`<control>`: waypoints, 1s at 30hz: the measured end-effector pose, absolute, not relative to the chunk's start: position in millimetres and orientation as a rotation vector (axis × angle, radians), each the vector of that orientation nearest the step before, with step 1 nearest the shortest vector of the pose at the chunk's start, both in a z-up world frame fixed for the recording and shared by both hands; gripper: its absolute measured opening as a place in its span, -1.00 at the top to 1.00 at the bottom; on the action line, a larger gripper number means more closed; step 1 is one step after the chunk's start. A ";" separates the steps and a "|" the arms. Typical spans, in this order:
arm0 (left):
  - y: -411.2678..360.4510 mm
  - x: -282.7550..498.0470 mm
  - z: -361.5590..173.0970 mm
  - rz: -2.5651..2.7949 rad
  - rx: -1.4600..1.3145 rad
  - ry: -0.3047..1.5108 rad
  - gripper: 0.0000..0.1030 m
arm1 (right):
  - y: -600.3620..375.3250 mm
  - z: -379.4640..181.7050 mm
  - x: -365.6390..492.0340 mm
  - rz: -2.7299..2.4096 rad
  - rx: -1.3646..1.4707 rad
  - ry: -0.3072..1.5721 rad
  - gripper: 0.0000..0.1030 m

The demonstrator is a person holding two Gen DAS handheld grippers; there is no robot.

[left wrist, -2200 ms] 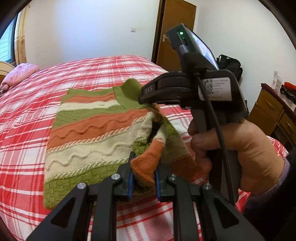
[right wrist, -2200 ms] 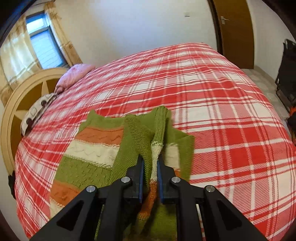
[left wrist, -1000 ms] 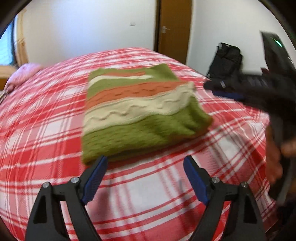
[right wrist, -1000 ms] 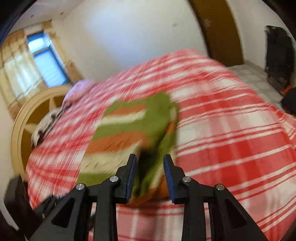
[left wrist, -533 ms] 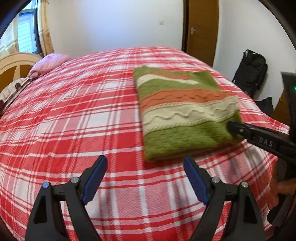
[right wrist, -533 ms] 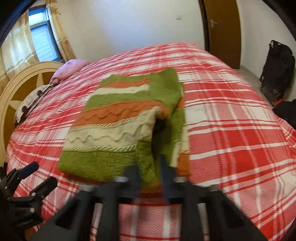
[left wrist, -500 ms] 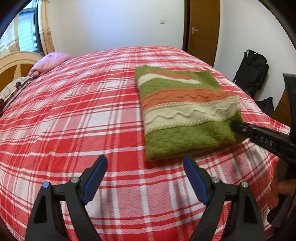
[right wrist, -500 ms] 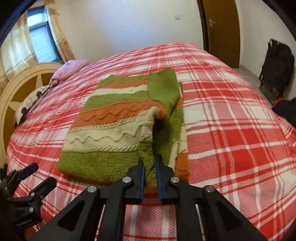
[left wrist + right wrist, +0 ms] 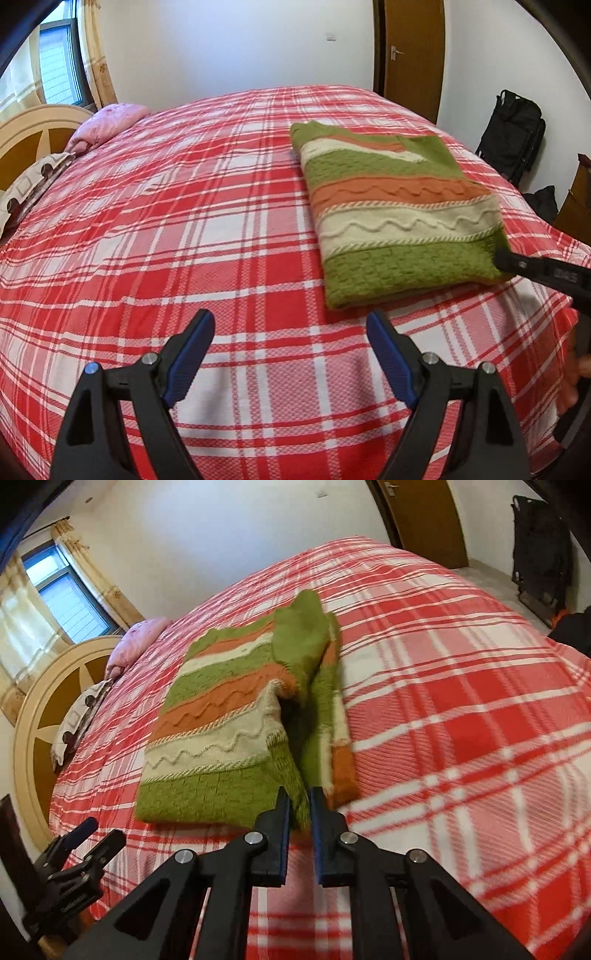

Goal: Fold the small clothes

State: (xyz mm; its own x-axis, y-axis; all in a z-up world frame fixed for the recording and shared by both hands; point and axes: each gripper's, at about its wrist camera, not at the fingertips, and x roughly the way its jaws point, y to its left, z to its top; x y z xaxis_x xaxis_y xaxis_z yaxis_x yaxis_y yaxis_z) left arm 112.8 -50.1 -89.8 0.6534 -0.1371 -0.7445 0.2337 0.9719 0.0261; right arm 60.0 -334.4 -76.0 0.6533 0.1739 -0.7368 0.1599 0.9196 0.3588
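A folded knit sweater [image 9: 399,221] with green, orange and cream stripes lies on the red plaid bed [image 9: 184,221]. My left gripper [image 9: 290,321] hovers open above bare bedspread, with the sweater ahead and to its right and nothing between its fingers. In the right wrist view the sweater [image 9: 221,738] shows a loose folded flap along its right side. My right gripper [image 9: 299,797] pinches the green near corner between narrow jaws, which are opening slightly. The left wrist view shows the right gripper [image 9: 502,258] reaching that corner from the right edge.
A pink pillow [image 9: 110,123] and a patterned pillow [image 9: 22,192] lie by the round headboard [image 9: 44,709] at the left. A black bag [image 9: 513,129] stands on the floor past the bed's right side, near a wooden door [image 9: 410,55]. The left gripper [image 9: 88,834] shows at lower left.
The left gripper has swung left, so the sweater now sits at its right. The right gripper's jaws narrowed onto the sweater's green near corner and sank a little.
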 end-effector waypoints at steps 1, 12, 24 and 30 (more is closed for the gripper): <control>-49.8 113.8 -90.8 -0.205 0.123 0.835 -0.68 | -334.5 -70.5 57.7 -0.011 0.398 0.855 0.73; -51.4 123.5 -98.8 -0.191 0.121 0.865 -0.68 | -273.7 -44.0 118.6 -0.043 0.049 0.768 0.73; -45.8 137.0 -105.6 -0.172 0.105 0.887 -0.68 | -275.1 -77.1 160.0 -0.146 -0.097 0.812 0.73; -41.9 136.6 -102.9 -0.175 0.098 0.874 -0.68 | -264.8 -72.6 152.1 -0.132 -0.175 0.815 0.73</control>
